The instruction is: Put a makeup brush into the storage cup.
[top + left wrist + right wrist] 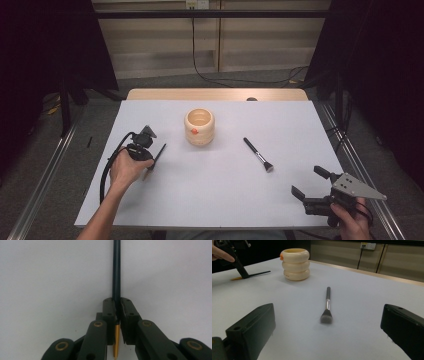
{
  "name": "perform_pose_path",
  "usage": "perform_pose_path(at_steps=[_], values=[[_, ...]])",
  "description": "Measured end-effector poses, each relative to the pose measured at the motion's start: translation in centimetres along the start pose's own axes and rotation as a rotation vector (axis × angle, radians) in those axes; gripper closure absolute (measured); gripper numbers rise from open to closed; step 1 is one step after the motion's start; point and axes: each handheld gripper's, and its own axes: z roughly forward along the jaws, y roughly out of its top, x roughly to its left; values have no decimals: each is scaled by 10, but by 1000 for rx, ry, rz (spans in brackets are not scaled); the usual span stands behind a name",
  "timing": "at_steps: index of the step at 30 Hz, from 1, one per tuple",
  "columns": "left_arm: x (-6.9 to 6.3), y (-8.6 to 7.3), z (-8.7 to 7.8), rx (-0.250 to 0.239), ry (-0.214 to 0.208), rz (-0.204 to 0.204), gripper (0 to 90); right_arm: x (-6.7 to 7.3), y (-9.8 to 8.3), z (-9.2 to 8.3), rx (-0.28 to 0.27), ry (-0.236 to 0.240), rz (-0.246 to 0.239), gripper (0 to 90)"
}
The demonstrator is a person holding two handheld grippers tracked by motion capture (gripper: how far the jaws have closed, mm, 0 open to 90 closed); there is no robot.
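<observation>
White table covering [210, 190] filled the scene before a dim room. At its left side, the left gripper [151, 161] was clamped on a thin black stick [116, 270] with a gold end, lying on the surface. Just right of it stood a cream ribbed cup [199, 127]. Farther right lay a makeup brush [258, 154]. The right gripper [307, 183] rested near the front right corner, jaws spread wide and holding nothing.

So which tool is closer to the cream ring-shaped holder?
Left. The left tool sits just left of the cream ring-shaped holder, shut on a thin black stick. The right tool waits open, far at the table's near right corner.
</observation>
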Motion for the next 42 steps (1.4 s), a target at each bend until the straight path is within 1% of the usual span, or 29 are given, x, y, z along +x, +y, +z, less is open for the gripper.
perform_pose_path(at_steps=[3,4,5,7,8,9,10,12,13,14,17,18,22,24,25,26,29,30,31,33,34,35,36,37,38,39,40,41,42], values=[[0,0,-1,-10,0,1,836,1,0,-1,-6,0,-2,0],[0,-1,-1,-28,-10,-6,836,1,0,-1,-4,3,-3,0],[0,-1,-1,-28,-10,-6,836,1,0,-1,-4,3,-3,0],[1,-3,-4,-52,-19,12,836,1,0,-1,-4,1,-4,0],[1,-4,-6,-67,-16,8,836,1,0,-1,-4,1,-1,0],[2,-4,-8,-86,-17,20,836,1,0,-1,-4,0,-1,0],[2,-5,-11,-97,-28,12,835,1,0,-1,-4,0,-1,0],[3,-7,-14,-135,-34,16,836,1,0,-1,-4,0,-2,0],[3,-7,-14,-135,-34,16,836,1,0,-1,-4,0,-2,0],[4,-9,-16,-155,-37,5,836,1,0,-1,-3,1,-4,0],[6,-11,-18,-174,-39,-1,835,1,0,-1,-3,2,-4,0],[7,-13,-19,-209,-52,6,836,1,1,0,-5,0,-2,0],[7,-17,-25,-280,-68,5,835,1,1,0,-3,3,-6,0],[7,-17,-27,-290,-64,0,835,1,0,0,-4,1,-2,0],[8,-18,-29,-304,-65,1,835,1,0,0,-5,2,-2,0],[8,-20,-31,-344,-69,-1,835,1,0,0,-5,2,-2,0],[9,-22,-33,-374,-68,11,835,1,0,-1,-5,1,-2,0],[9,-25,-33,-421,-83,6,835,1,0,-1,-5,0,-1,0],[9,-25,-33,-421,-83,6,835,1,0,-1,-5,0,-1,0],[10,-29,-35,-475,-84,18,835,1,0,-1,-4,-1,-2,0],[10,-30,-36,-490,-81,25,835,1,0,-1,-4,0,-1,0],[10,-30,-36,-490,-81,25,835,1,0,-1,-4,0,-1,0],[10,-31,-37,-506,-73,37,835,1,0,-1,-4,0,-2,0],[9,-33,-40,-542,-73,40,835,1,0,-1,-5,0,-3,0],[9,-33,-40,-542,-73,40,835,1,0,-1,-5,0,-2,0],[8,-34,-41,-560,-70,43,835,1,0,-1,-5,0,-2,0],[7,-36,-44,-595,-73,50,835,1,0,-1,-5,0,-2,0],[7,-36,-45,-619,-65,56,834,1,0,-1,-5,0,-2,0],[7,-36,-45,-619,-65,56,834,1,0,-1,-5,0,-2,0]])
